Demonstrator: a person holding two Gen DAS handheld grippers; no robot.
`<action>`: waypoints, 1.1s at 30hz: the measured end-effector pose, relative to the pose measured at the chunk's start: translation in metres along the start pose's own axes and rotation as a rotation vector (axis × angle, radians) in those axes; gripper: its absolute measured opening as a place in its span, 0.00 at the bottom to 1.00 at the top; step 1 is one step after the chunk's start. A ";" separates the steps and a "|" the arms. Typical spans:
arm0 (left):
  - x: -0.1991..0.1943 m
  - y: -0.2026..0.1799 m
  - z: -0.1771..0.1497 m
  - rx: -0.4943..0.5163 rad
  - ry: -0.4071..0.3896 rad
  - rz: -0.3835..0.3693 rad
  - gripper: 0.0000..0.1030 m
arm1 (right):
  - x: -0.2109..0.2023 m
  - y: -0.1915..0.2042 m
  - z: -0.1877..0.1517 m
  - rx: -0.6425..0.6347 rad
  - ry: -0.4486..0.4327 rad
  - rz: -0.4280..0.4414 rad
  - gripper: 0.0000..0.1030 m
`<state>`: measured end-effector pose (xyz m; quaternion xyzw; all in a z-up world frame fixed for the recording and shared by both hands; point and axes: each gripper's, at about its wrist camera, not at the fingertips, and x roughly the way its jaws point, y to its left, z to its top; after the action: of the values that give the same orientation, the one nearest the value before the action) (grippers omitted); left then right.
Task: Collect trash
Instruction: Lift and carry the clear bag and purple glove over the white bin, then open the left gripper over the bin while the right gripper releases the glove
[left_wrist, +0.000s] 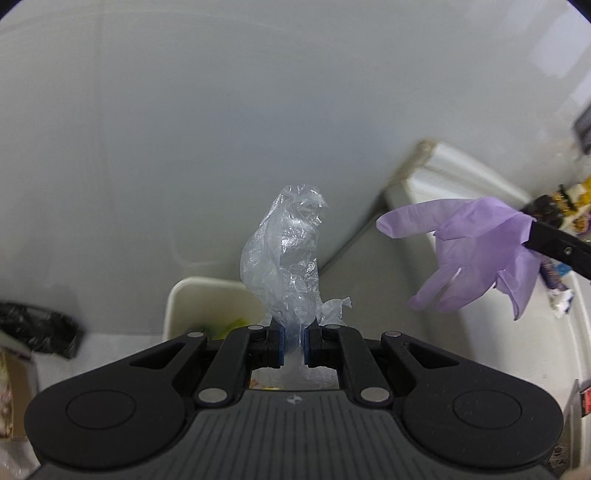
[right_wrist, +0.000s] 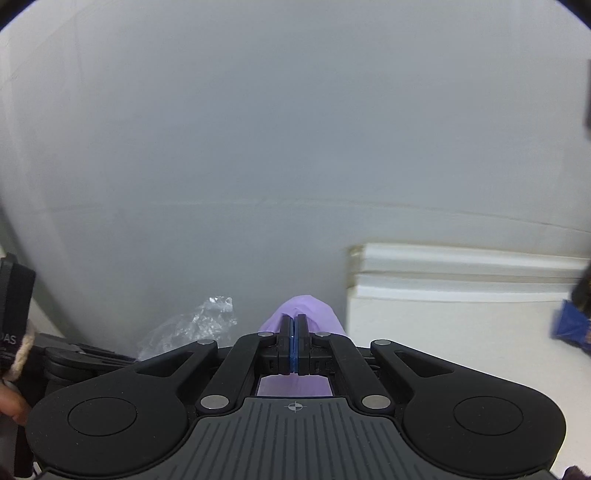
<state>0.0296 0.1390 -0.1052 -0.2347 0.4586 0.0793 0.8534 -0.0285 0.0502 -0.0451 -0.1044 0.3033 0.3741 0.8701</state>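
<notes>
Trash held in both grippers above a white bin

Crumpled clear plastic film (left_wrist: 286, 258) stands pinched between the blue-padded fingers (left_wrist: 282, 341) of the left gripper (left_wrist: 293, 341), which are clenched on its lower end; the sheet rises upright in front of a pale grey wall (left_wrist: 221, 129). A limp purple disposable glove (left_wrist: 476, 254) hangs to the right of the film, well apart from it, its cuff caught by the black fingers of the right gripper (left_wrist: 532, 230), its empty fingers drooping left and down.

Seen from the right wrist, the right gripper's two fingers (right_wrist: 285, 339) are pressed together on the purple glove, which bulges past the tips and shows again below them. The clear film appears just to the left, held up by the left gripper.

Below the film sits a white rectangular plastic bin (left_wrist: 184, 299), with something yellow-green inside that is too blurred to make out. A white counter (left_wrist: 480, 332) runs along the right, carrying a few blurred wrappers (left_wrist: 557, 291) near its far edge. A black plastic bag (left_wrist: 40, 328) lies at the left.
</notes>
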 end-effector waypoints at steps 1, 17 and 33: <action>0.003 0.004 -0.001 -0.009 0.011 0.011 0.08 | 0.006 0.004 -0.001 -0.005 0.015 0.014 0.00; 0.057 0.046 -0.018 -0.040 0.161 0.120 0.09 | 0.116 0.039 -0.012 -0.047 0.298 0.109 0.00; 0.068 0.048 -0.024 0.005 0.184 0.143 0.56 | 0.155 0.021 -0.016 0.101 0.422 0.124 0.20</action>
<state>0.0332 0.1640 -0.1877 -0.2054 0.5509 0.1169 0.8004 0.0323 0.1488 -0.1510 -0.1180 0.5030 0.3810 0.7667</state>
